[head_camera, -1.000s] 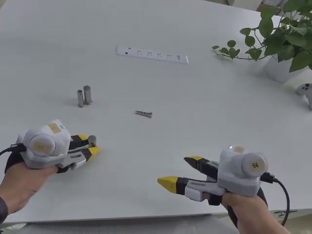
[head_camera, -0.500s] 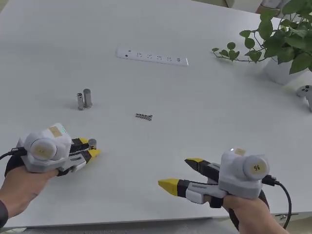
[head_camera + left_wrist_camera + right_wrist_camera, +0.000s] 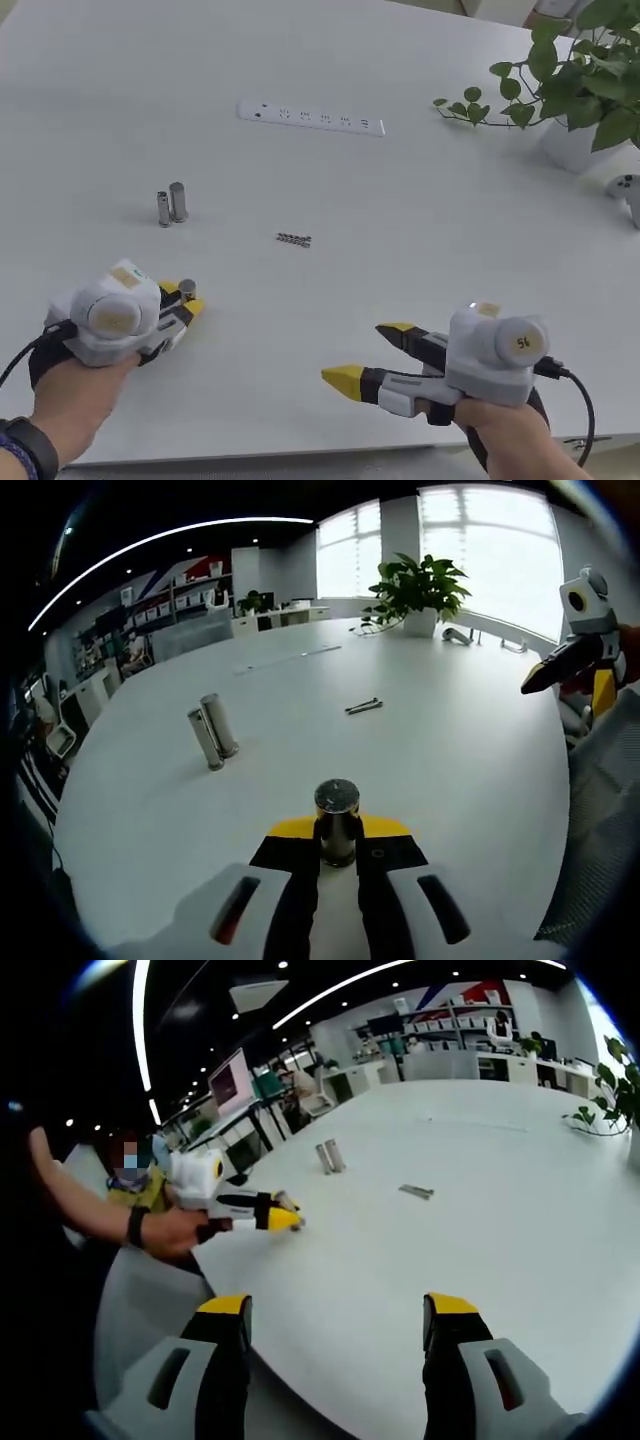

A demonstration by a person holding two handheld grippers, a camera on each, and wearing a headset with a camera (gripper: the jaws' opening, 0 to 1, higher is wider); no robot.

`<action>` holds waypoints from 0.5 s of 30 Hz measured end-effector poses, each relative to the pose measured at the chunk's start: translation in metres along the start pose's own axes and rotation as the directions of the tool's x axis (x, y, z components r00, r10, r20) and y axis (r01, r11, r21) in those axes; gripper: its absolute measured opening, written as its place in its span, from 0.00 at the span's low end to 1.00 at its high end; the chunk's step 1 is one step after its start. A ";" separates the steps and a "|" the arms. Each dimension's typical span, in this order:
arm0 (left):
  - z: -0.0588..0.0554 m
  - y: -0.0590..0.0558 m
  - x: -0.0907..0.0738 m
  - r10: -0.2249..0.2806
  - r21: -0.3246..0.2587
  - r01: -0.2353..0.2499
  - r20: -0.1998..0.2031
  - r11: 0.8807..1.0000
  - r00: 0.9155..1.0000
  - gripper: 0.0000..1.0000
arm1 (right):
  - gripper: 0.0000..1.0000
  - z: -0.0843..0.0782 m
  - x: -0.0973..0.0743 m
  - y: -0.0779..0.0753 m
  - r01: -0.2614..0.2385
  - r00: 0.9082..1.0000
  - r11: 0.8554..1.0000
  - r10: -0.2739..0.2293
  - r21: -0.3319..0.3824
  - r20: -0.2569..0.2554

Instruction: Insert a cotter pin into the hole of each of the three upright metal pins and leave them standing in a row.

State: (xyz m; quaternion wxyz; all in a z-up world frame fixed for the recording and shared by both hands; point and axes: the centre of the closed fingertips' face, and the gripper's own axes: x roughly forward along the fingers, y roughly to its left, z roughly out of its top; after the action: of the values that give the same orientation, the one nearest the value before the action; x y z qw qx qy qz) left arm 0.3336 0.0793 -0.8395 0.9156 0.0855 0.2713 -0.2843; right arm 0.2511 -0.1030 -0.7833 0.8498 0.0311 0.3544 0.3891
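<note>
**Cotter pins lie beyond the open right gripper, ahead and to its left**

Nearest to the person, the right gripper (image 3: 368,352) hangs low over the front edge of the white table (image 3: 450,220). Its jaws are spread wide and there is nothing between them. It points toward the left, across the person's front.

A little further in and on the other side, the left gripper (image 3: 190,300) has its jaws closed on one metal pin (image 3: 337,815). The pin stands upright, with its flat top above the yellow tips. I cannot tell whether its foot rests on the table.

Further in, between the two grippers, the cotter pins (image 3: 294,239) lie flat in a small bunch. Their long axis runs nearly side to side as the person sees it. From the right gripper they are forward and to the left. Both grippers are about equally far from them, but only the right one is free, so I judge the pick-up falls to it. It would probably have to turn so that its jaws close across the thin wires, not along them.

Beyond, on the left, the two other metal pins (image 3: 171,203) stand upright just beside each other, well apart from the held one. The power strip (image 3: 310,113) and the plant (image 3: 570,70) are at the far side.
</note>
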 end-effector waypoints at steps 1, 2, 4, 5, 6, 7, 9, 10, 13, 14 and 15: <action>0.000 0.000 0.000 0.011 -0.010 -0.011 0.002 1.000 1.000 0.11 | 0.72 0.000 0.000 0.000 0.001 1.000 1.000 -0.001 0.000 0.000; 0.000 0.001 0.001 0.024 -0.010 -0.024 0.002 1.000 1.000 0.11 | 0.72 0.000 -0.001 0.000 0.002 1.000 1.000 -0.002 0.000 0.000; 0.001 0.003 0.001 0.043 -0.026 -0.043 0.001 0.999 0.999 0.11 | 0.72 0.000 -0.001 0.000 0.003 1.000 1.000 -0.003 0.002 0.002; 0.001 0.005 0.002 0.056 -0.027 -0.056 0.001 0.998 0.998 0.11 | 0.72 0.000 -0.001 0.000 0.003 1.000 1.000 -0.003 0.002 0.002; 0.001 0.005 0.003 0.062 -0.028 -0.062 -0.001 0.998 0.998 0.11 | 0.72 0.000 -0.001 -0.001 0.004 1.000 1.000 -0.004 0.001 0.002; 0.001 0.005 0.003 0.067 -0.030 -0.067 -0.001 0.997 0.998 0.11 | 0.72 0.000 -0.002 -0.001 0.004 1.000 1.000 -0.004 0.003 0.003; 0.000 0.008 0.004 0.086 -0.039 -0.086 -0.002 0.996 0.996 0.12 | 0.72 0.000 -0.002 -0.001 0.004 1.000 1.000 -0.004 0.002 0.003; -0.001 0.009 0.005 0.095 -0.046 -0.095 -0.003 0.994 0.995 0.12 | 0.72 0.000 -0.002 0.000 0.005 1.000 1.000 -0.005 0.001 0.002; -0.001 0.011 0.006 0.110 -0.067 -0.110 -0.004 0.992 0.994 0.12 | 0.72 0.000 -0.002 -0.001 0.005 1.000 1.000 -0.005 0.002 0.004; -0.001 0.011 0.006 0.111 -0.076 -0.111 -0.002 0.991 0.994 0.12 | 0.72 0.000 -0.003 -0.002 0.005 1.000 1.000 -0.005 0.002 0.004; -0.001 0.011 0.006 0.111 -0.077 -0.111 -0.003 0.991 0.994 0.12 | 0.72 0.000 -0.003 -0.002 0.005 1.000 1.000 -0.005 0.001 0.004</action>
State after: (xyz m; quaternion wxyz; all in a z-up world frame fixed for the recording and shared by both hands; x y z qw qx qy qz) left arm 0.3431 0.0856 -0.8437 0.9327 0.0650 0.2764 -0.2222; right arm 0.2509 -0.1061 -0.7822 0.8514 0.0315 0.3531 0.3867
